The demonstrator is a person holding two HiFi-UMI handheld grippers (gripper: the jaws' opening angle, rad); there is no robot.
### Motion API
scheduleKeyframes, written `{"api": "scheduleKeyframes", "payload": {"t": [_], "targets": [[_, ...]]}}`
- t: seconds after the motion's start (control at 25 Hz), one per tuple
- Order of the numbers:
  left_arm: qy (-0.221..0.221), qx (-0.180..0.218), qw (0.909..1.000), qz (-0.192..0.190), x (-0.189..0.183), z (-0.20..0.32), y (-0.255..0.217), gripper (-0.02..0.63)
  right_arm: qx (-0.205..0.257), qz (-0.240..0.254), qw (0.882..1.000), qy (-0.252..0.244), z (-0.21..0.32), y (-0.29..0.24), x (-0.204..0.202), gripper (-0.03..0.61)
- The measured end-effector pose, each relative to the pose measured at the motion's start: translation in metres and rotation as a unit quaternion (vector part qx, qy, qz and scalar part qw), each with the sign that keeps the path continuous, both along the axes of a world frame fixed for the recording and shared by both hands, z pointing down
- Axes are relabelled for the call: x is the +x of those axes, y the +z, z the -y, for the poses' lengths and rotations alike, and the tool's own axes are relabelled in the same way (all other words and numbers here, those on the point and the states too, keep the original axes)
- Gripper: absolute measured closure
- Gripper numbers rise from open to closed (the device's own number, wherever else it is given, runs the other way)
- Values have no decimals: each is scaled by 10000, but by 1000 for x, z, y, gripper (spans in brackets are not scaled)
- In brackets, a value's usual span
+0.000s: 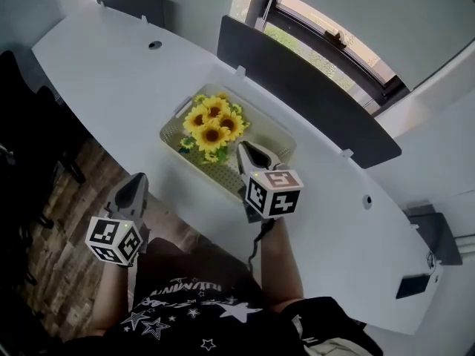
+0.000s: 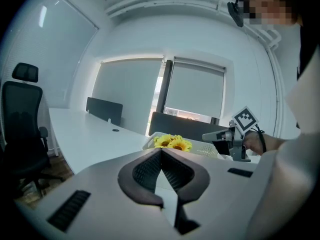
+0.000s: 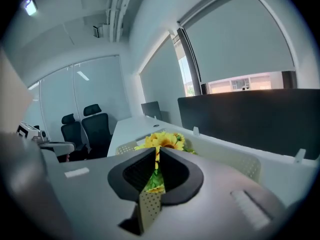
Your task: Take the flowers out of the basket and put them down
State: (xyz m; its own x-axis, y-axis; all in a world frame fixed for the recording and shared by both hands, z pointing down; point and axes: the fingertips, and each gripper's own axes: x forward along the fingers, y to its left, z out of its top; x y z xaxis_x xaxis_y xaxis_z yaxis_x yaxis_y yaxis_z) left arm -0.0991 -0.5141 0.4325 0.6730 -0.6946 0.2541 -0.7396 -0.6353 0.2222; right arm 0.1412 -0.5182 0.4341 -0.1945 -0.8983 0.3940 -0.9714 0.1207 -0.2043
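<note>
**First:** What are the fingers doing?

**Second:** Both pairs are pressed together, with nothing between them. The right gripper (image 3: 154, 150) points its closed tips at the flowers (image 3: 162, 141) just ahead. The left gripper (image 2: 161, 152) is closed too, held low off the near edge of the table (image 1: 111, 65), well apart from everything.

**First:** Where are the flowers?

**Second:** Inside the basket (image 1: 278, 138), standing at the end to the person's left. The right gripper's tips hover over the basket, just beside the blooms. As far as I can tell they are not touching.

**First:** Which step is this?

**Second:** The reach, I'd judge. Nothing is lifted yet. Next, the right fingers would need to part, drop around the stems below the heads, and close before lifting clear of the rim.

**First:** How many of each thing?

**Second:** One basket. One bunch of sunflowers with at least four large yellow heads, and smaller ones I cannot count for sure. Two grippers, one white table, and two dark screens (image 1: 304, 87) along its far side.
</note>
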Motion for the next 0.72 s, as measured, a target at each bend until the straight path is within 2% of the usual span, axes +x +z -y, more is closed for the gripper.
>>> {"api": "scheduleKeyframes", "payload": {"t": [0.24, 0.36, 0.52, 0.72], "targets": [[28, -62, 10000, 34, -4, 24, 1, 604, -458, -174, 9988, -27, 17, 25, -1, 572], [182, -75, 9998, 57, 0, 43, 7, 604, -672, -225, 9974, 121, 25, 39, 4, 572], [509, -137, 9986, 1, 10, 62, 10, 604, -1174, -379, 9921, 212, 24, 63, 9, 572], [836, -207, 9963, -59, 19, 83, 13, 604, -1699, -1019, 9801, 85, 27, 83, 10, 553]]}}
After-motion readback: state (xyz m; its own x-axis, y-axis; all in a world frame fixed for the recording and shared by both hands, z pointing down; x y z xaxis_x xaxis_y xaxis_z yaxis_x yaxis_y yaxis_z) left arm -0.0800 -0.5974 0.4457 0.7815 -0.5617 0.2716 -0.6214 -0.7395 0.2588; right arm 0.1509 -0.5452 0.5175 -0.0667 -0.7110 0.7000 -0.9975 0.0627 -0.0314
